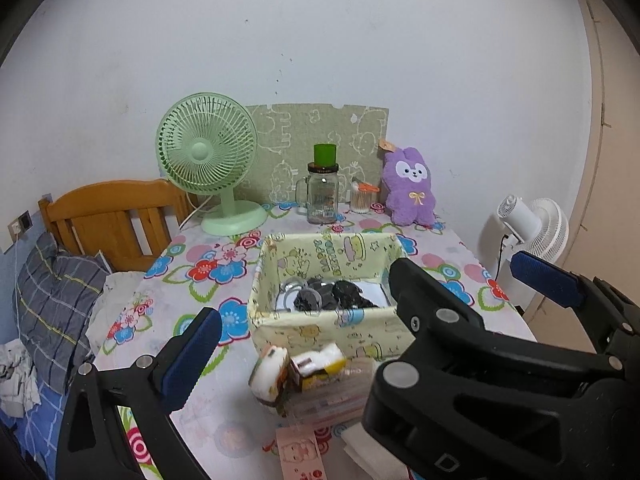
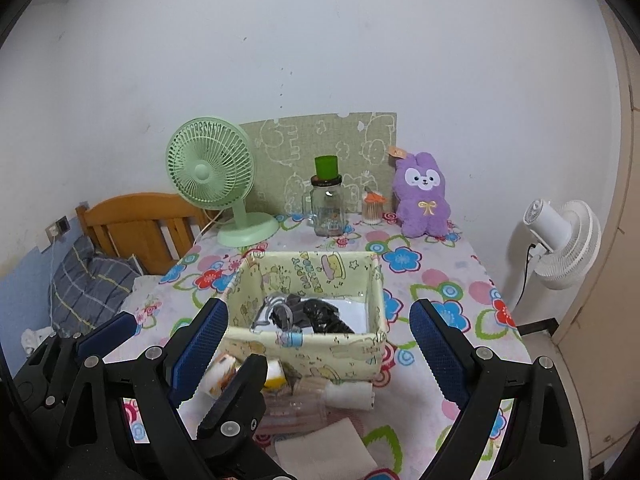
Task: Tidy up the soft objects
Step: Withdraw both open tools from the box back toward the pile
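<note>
Fabric basket [image 2: 304,354] on flowered table [image 2: 440,280], between wide-apart fingers [image 2: 438,354].

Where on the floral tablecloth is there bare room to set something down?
Free: left of the yellow fabric storage box, below the green desk fan; also right of the box, before the purple plush rabbit. Crowded: the near edge, with small packets and folded cloths.

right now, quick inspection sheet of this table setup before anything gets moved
surface: table under a flowered cloth
job's things: purple plush rabbit upright at the back by the wall; fabric storage box mid-table holding dark items; small plush toys and folded white cloth in front of it
clutter: green desk fan, glass jar, cotton swab pot
grippers: left gripper open, empty; right gripper open, empty
cables: fan cord off the table's left edge
surroundings: bed left, white standing fan right
</note>
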Tool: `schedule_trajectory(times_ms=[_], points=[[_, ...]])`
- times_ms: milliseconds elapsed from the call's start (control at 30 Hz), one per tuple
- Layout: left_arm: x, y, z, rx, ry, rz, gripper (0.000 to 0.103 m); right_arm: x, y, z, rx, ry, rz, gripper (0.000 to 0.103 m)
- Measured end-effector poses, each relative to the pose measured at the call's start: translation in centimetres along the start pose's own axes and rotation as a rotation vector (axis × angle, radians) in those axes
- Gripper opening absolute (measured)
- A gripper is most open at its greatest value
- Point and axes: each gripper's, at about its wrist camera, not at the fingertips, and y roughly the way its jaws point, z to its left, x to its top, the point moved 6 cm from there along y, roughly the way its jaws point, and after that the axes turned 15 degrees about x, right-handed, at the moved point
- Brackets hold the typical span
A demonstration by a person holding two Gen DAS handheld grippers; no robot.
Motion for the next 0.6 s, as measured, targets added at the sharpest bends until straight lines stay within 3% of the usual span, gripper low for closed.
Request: schedule_trajectory(times_ms=[600], points=[[-4.9,0.5,-0.8,-0.014,0.003,0.051,0.103,-5.3,0.1,-0.8,0.007,0.017,0.054,0.094]])
